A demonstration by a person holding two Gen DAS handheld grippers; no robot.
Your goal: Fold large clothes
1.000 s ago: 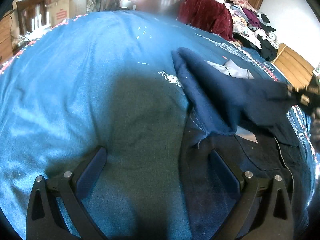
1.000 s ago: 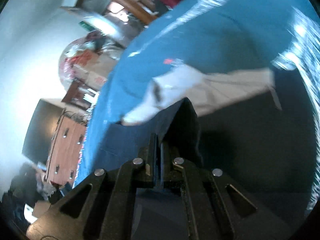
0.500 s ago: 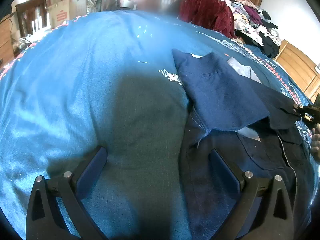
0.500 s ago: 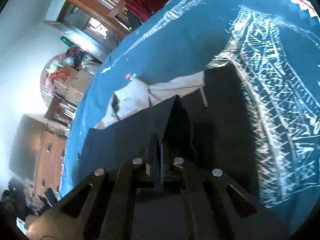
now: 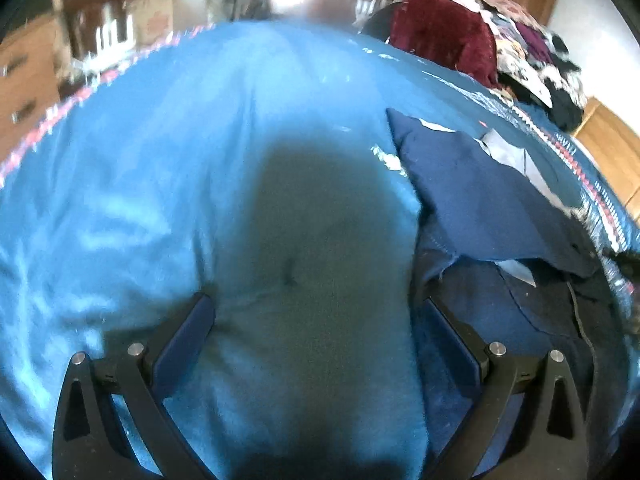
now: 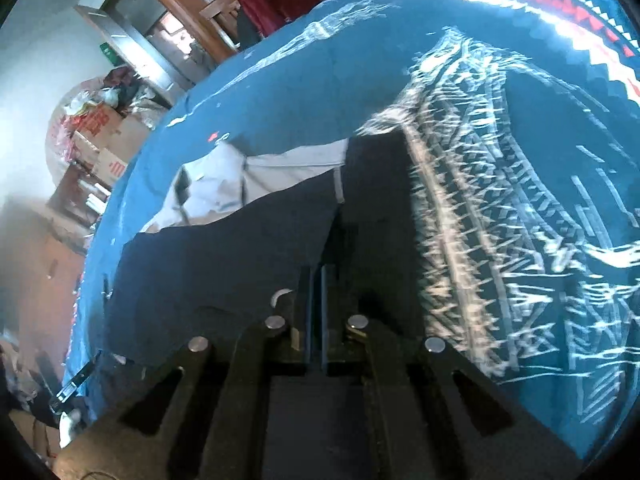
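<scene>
A dark navy garment (image 5: 488, 216) lies on the blue bedspread (image 5: 192, 168), its upper half folded over with pale lining (image 5: 516, 156) showing at the far edge. My left gripper (image 5: 316, 312) hovers open over the bedspread, its right finger above the garment's left edge. In the right wrist view my right gripper (image 6: 316, 272) is shut on a corner of the navy garment (image 6: 224, 264), low against the bedspread (image 6: 288, 92). The pale lining (image 6: 256, 176) shows beyond the dark fabric.
A heap of clothes with a dark red one (image 5: 444, 40) lies at the bed's far right. Cardboard boxes (image 5: 152, 20) and wooden furniture (image 5: 24, 76) stand beyond the far left edge. A white patterned border (image 6: 500, 220) runs along the bedspread beside my right gripper.
My right gripper has carried the garment's corner down and across, laying the lifted flap flat onto the bed. My left gripper has shifted slightly and stays open.
</scene>
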